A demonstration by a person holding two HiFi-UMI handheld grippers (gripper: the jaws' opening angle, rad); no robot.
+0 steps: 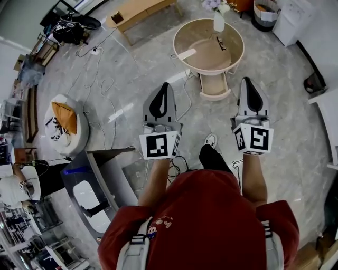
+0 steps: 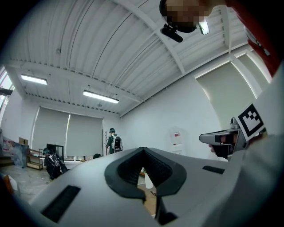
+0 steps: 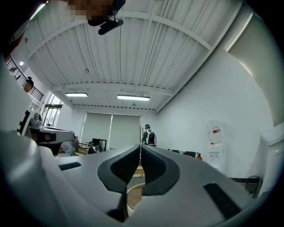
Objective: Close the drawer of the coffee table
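The round beige coffee table (image 1: pixel 182 30) stands ahead of me on the marble floor. Its drawer (image 1: pixel 214 88) is pulled out toward me and looks empty. A white vase (image 1: pixel 218 21) of flowers stands on the table's far edge. My left gripper (image 1: pixel 166 84) is held in the air to the drawer's left, my right gripper (image 1: pixel 246 80) to its right; neither touches it. In the left gripper view the jaws (image 2: pixel 143 150) meet at the tip with nothing between them. The right gripper's jaws (image 3: pixel 140 146) are also shut and empty, with the table's rim (image 3: pixel 133 190) below them.
Cables trail over the floor left of the table. A white pouf with an orange cushion (image 1: pixel 66 124) sits at left, a grey desk (image 1: pixel 105 179) close by my left side. A wooden bench (image 1: pixel 140 11) and white cabinet (image 1: pixel 296 18) stand beyond. A person (image 3: pixel 148 136) stands far off.
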